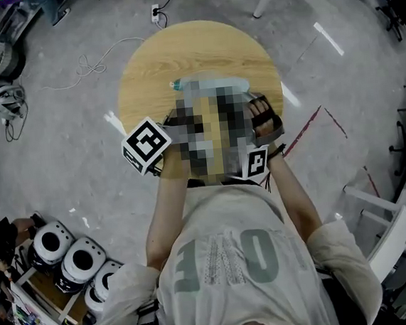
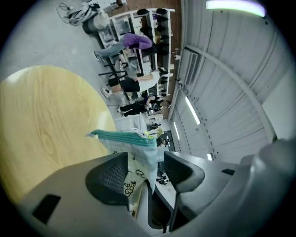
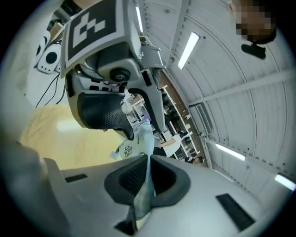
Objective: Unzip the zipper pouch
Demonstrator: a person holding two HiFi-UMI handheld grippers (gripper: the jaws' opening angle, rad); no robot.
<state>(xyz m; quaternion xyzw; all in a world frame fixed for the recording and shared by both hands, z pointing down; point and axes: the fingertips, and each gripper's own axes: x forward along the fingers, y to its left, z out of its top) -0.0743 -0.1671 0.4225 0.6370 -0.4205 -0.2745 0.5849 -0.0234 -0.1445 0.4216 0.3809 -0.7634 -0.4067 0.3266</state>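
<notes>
The zipper pouch (image 2: pixel 138 152) is pale blue-white cloth with small cartoon prints and a teal zipper band (image 2: pixel 122 137) along its top. It hangs above the round wooden table (image 1: pixel 150 63). My left gripper (image 2: pixel 145 173) is open. The pouch stands between its jaws, leaning on the left pad (image 2: pixel 108 178), with a clear gap to the right pad. My right gripper (image 3: pixel 147 178) is shut on the pouch (image 3: pixel 141 148), the cloth pinched thin between its pads. The left gripper's marker cube (image 3: pixel 92 28) shows just beyond. In the head view a mosaic patch hides both sets of jaws.
A white cable (image 1: pixel 93 61) and a power strip (image 1: pixel 155 13) lie on the grey floor behind the table. Three white round units (image 1: pixel 69 257) stand at the lower left. A white frame (image 1: pixel 381 227) stands at the right, and shelving with people shows far off.
</notes>
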